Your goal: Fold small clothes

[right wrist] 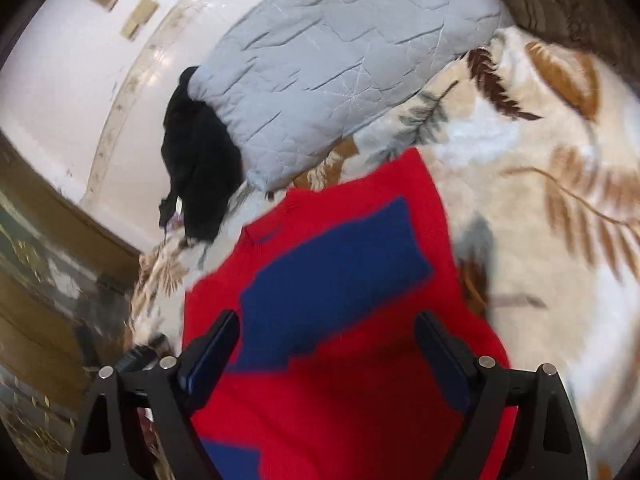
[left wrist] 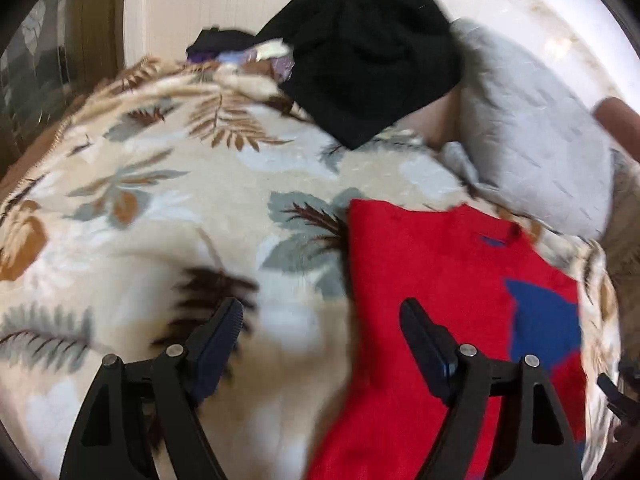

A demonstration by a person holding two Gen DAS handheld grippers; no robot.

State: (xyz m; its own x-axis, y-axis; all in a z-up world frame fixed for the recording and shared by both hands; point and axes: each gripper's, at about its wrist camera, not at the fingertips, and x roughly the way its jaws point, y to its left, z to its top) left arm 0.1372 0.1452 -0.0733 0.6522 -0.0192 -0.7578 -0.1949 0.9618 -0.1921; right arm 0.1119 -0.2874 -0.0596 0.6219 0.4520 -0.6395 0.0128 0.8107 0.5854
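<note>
A red knit sweater (left wrist: 420,264) with dark blue patches (right wrist: 340,264) lies flat on a leaf-patterned blanket (left wrist: 180,208). My left gripper (left wrist: 322,308) hovers over the sweater's left edge. Its jaws are wide open and nothing is pinched; one finger is over the blanket, the other over the red knit. In the right wrist view, my right gripper (right wrist: 328,316) stands open above the sweater (right wrist: 360,400). The fabric lies below and between its fingers, with no pad pressing on it.
A heap of black clothing (left wrist: 372,60) lies at the far side of the blanket, with small purple and white pieces (left wrist: 256,54) beside it. A grey quilted cushion (left wrist: 532,148) sits behind the sweater (right wrist: 340,60). A white wall (left wrist: 200,0) and wooden trim (right wrist: 40,300) border the bed.
</note>
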